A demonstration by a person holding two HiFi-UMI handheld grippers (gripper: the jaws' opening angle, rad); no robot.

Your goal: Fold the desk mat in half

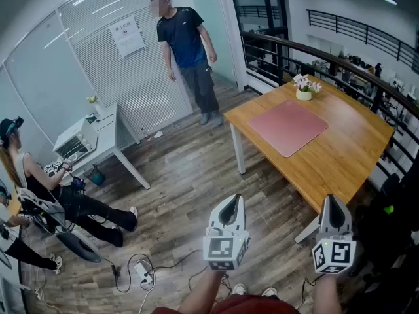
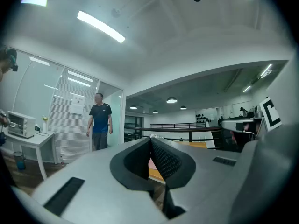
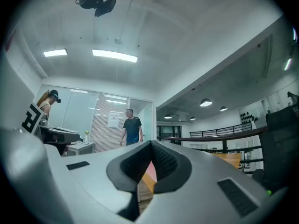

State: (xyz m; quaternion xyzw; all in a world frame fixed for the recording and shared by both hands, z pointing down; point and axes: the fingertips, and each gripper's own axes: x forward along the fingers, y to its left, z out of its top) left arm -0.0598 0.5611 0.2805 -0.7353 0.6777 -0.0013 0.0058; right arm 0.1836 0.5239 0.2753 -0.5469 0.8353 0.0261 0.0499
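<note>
Both sets of jaws closed tight, empty; desk mat [image 1: 288, 127] flat on desk [image 1: 347, 159], well ahead of left gripper [image 1: 230, 203] and right gripper [image 1: 332, 203]; right nearer; untouched, approach likely first.

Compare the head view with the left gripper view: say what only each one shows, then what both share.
Only the head view: the power strip on the floor, and the pink mat seen whole, flat and unfolded. Only the left gripper view: the ceiling lights and the left gripper close up, jaws shut on nothing. Both: the standing person in blue, the white side table and the wooden table.
</note>
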